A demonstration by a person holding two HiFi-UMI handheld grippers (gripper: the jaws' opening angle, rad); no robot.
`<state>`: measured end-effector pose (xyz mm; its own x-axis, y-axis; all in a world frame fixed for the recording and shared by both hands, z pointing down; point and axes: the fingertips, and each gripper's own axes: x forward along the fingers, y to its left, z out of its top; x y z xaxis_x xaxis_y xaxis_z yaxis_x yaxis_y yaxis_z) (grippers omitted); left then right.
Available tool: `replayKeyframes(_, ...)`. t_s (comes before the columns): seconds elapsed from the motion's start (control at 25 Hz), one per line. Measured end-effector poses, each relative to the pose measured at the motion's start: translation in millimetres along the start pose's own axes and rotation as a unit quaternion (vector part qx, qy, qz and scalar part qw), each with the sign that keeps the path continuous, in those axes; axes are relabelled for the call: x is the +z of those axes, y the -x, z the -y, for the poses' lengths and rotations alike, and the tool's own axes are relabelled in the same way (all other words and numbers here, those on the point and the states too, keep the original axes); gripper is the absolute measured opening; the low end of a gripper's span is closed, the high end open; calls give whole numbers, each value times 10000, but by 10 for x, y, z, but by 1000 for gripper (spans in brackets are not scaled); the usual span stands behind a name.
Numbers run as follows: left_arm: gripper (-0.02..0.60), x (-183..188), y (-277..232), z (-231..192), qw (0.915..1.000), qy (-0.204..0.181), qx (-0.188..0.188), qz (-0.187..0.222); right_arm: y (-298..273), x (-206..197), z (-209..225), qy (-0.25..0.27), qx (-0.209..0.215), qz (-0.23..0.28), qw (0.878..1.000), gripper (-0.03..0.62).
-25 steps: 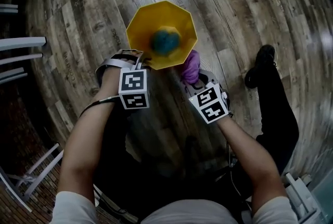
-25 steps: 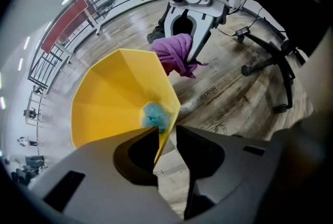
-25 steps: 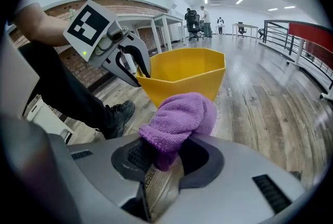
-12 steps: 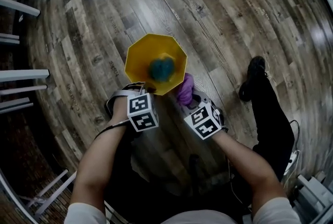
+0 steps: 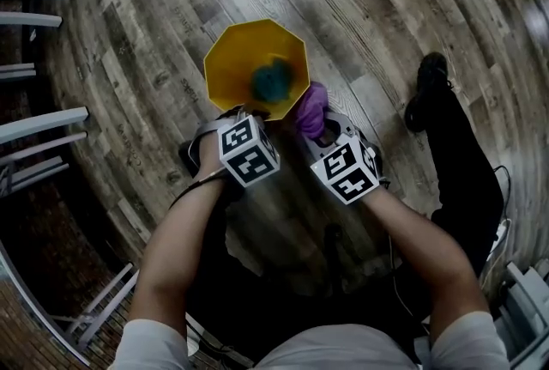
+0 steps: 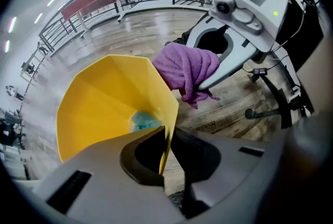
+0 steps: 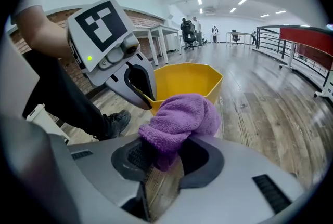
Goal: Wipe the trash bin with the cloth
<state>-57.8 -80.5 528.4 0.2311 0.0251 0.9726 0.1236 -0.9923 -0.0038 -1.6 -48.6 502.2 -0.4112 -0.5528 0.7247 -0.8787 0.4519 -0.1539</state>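
Wood-plank floor (image 5: 386,8) spreads under everything. At left, the left gripper (image 6: 165,151) has just been closing its jaws, and they pinch the thin near wall of the trash bin (image 5: 232,59), which stands between them. The bin is bright yellow and eight-sided, flaring open beyond the jaws. A blue-green lump (image 5: 273,78) at its bottom is too blurred to identify. At right, the right gripper (image 7: 161,160) clenches the purple terry cloth (image 7: 182,114), bunched above its jaws just beside the bin's outer wall; contact is unclear. From overhead the marker cubes (image 5: 249,150) cover the bin's near rim.
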Motion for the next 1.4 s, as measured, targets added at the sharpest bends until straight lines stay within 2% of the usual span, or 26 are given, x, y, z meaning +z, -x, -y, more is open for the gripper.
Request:
replayKeyframes(0.16, 32, 33, 12, 22, 10000, 11, -29, 16, -16, 24, 15, -34, -45, 93, 9999, 117)
replayKeyframes(0.32, 28, 51, 23, 36, 9999, -156, 10, 32, -139, 52, 45, -16, -26, 135, 9999, 117)
replayKeyframes(0.6, 14, 116, 19, 21, 9985, -513, 127, 172, -390, 28, 156, 236, 9, 116, 9997, 117)
replayKeyframes(0.8, 9, 111, 24, -1, 9975, -660, 149, 224, -632, -106, 243, 518, 74, -102, 9986, 117)
replayKeyframes(1.04, 9, 151, 42, -39, 9982, -530, 142, 256, -943, -313, 350, 589, 136, -321, 9977, 117)
replayKeyframes(1.28, 9, 201, 44, -152, 9985, -353, 331, 242, -1345, -495, 515, 548, 159, -438, 9974, 117)
replayKeyframes(1.4, 9, 217, 46, -159, 9992, -233, 281, 187, -1515, -629, 575, 566, 165, -609, 9964, 117)
